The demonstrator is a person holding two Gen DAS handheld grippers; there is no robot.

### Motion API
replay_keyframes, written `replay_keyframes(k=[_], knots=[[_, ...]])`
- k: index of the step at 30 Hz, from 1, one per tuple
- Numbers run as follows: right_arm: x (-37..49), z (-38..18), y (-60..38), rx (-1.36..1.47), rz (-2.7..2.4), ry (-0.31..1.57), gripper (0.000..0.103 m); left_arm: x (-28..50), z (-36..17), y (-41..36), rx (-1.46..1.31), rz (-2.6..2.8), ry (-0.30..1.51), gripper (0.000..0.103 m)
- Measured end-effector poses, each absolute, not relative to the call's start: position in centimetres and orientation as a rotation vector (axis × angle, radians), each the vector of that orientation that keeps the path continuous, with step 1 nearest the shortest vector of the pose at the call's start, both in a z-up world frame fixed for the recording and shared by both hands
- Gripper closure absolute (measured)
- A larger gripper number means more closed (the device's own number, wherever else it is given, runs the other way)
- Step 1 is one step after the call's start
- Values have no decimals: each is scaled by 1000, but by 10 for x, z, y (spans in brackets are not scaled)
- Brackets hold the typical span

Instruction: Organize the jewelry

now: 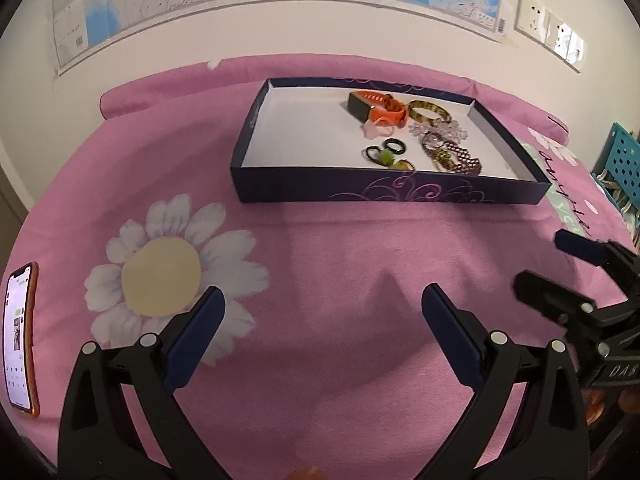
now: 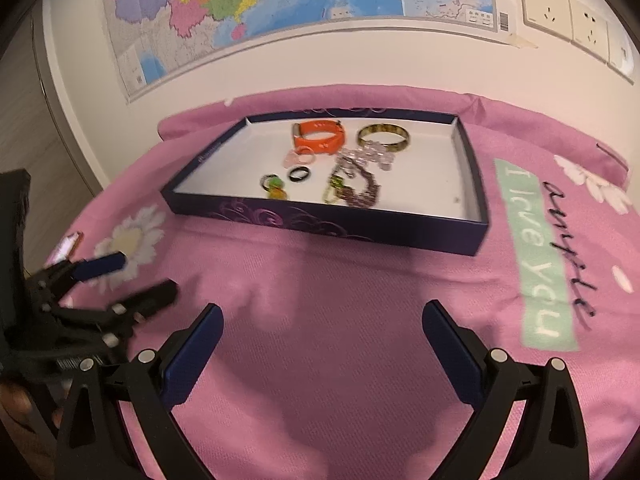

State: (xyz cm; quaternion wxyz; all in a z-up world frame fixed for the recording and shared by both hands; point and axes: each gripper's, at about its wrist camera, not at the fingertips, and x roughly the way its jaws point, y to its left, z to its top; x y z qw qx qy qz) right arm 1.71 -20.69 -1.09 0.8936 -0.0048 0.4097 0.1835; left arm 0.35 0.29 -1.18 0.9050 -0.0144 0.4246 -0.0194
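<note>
A dark blue box with a white inside sits on the pink bedsheet; it also shows in the right wrist view. In it lie an orange band, a gold bangle, a black ring, pink rings, green-beaded pieces and a beaded bracelet. My left gripper is open and empty, over the sheet short of the box. My right gripper is open and empty, also short of the box. Each gripper shows in the other's view: the right one, the left one.
A phone with a lit screen lies at the sheet's left edge. A white daisy print and a green text strip mark the sheet. A map and wall sockets are behind. A teal crate stands at the right.
</note>
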Motion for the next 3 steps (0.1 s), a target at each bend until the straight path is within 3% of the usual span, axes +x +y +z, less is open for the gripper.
replay_keyframes(k=[3], knots=[[25, -15, -233, -74, 316, 883, 7, 4, -12, 9, -36, -40, 882, 6]])
